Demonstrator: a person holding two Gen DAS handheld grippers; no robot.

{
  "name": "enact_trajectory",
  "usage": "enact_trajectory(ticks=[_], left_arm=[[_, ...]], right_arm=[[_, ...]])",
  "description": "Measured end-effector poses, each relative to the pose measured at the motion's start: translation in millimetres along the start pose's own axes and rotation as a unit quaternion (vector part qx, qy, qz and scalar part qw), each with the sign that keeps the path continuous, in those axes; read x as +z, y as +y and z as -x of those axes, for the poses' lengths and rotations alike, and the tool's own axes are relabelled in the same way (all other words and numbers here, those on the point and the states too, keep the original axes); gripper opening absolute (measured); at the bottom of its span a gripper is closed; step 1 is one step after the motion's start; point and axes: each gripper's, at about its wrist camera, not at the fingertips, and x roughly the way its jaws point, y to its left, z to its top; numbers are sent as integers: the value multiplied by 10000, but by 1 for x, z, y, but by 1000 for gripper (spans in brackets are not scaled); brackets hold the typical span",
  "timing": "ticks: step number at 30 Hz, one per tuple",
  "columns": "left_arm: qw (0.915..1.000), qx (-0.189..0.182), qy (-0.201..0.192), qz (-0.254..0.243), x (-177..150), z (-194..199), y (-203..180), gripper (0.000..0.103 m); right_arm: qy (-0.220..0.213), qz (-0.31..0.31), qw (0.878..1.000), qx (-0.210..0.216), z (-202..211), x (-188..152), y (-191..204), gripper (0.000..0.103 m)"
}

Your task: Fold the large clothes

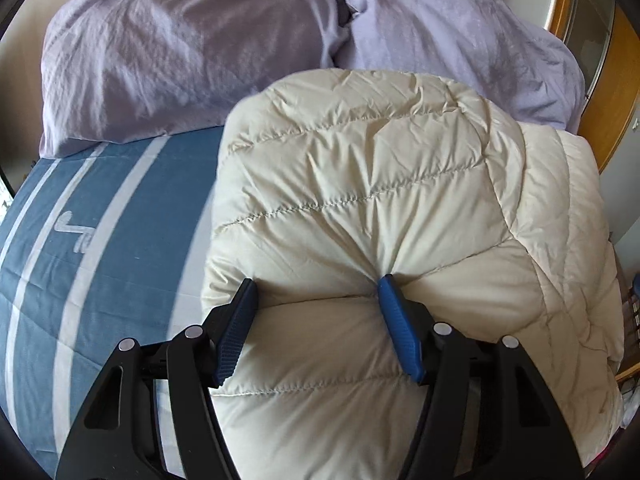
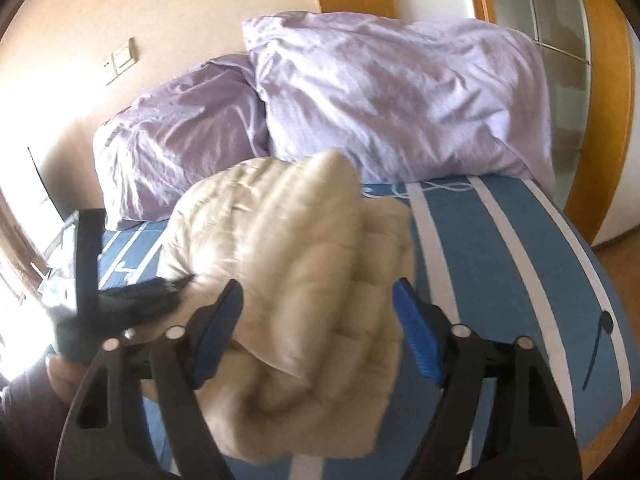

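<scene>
While both claws sit over the bundle, the cream quilted jacket [image 1: 360,208] lies on the striped blue bedspread [image 1: 100,240], already doubled into a thick, puffy stack. Left claw [image 1: 316,292]: jaws fairly wide, pads pinching a fat fold of the jacket, fabric dimpled at the right-hand pad. Right claw [image 2: 320,292]: jaws wide, a blurred lobe of jacket between them; whether the pads press on it I cannot tell. Judgement: main folds look done; remaining is one more tuck or flattening, then release. Farther off, two lilac pillows [image 1: 180,48] rest against the headboard end, clear of the work.
</scene>
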Motion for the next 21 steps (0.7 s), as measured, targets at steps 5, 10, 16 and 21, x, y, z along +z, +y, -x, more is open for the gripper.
enact_trajectory(ticks=[5, 10, 16, 21], left_arm=[[10000, -45, -5, -79, -1, -4, -8, 64], [9999, -111, -10, -133, -2, -6, -7, 64], [9997, -178, -11, -160, -3, -8, -5, 64], [9996, -224, -40, -180, -5, -9, -4, 64]], right_arm=[[-21, -24, 9999, 126, -16, 14, 20, 57], [-23, -183, 9997, 147, -34, 25, 30, 50], [-83, -347, 9992, -198, -57, 35, 31, 50], [-20, -304, 9975, -633, -76, 30, 21, 50]])
